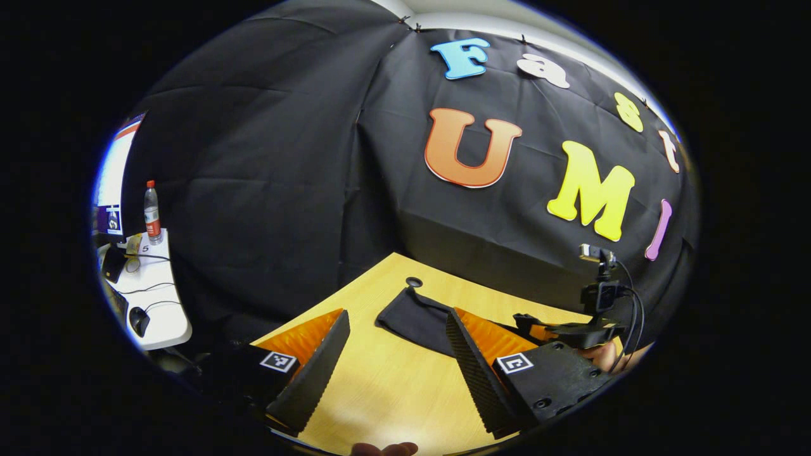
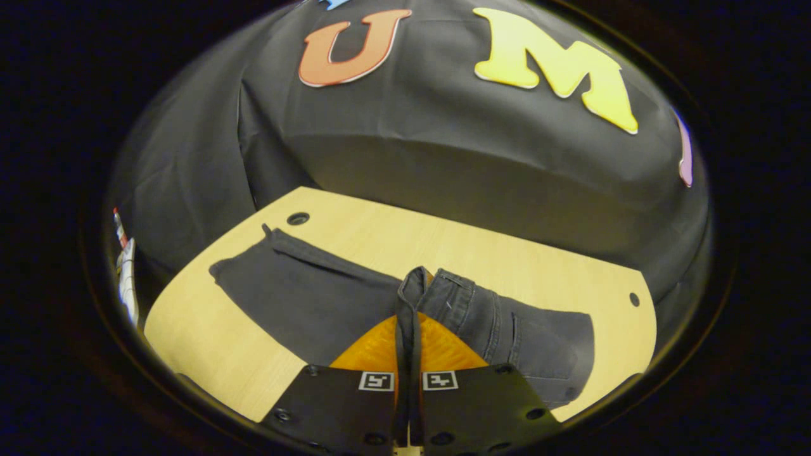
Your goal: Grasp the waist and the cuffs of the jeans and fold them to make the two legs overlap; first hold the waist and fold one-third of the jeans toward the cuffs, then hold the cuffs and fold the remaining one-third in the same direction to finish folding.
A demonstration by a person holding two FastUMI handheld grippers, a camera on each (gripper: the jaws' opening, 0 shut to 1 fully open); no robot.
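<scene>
The jeans (image 2: 304,297) are pinched, seemingly at the waist, between the right gripper (image 2: 410,297) fingers for folding; the left gripper (image 1: 396,326) is held open.

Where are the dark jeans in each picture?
Left gripper view: the dark denim jeans lie on the light wooden table, low in the middle, partly behind the open left gripper.
Right gripper view: the jeans stretch across the table's middle, a fold pinched in the right gripper.
Shared landmark: the round hole in the table beside the jeans' end.
</scene>
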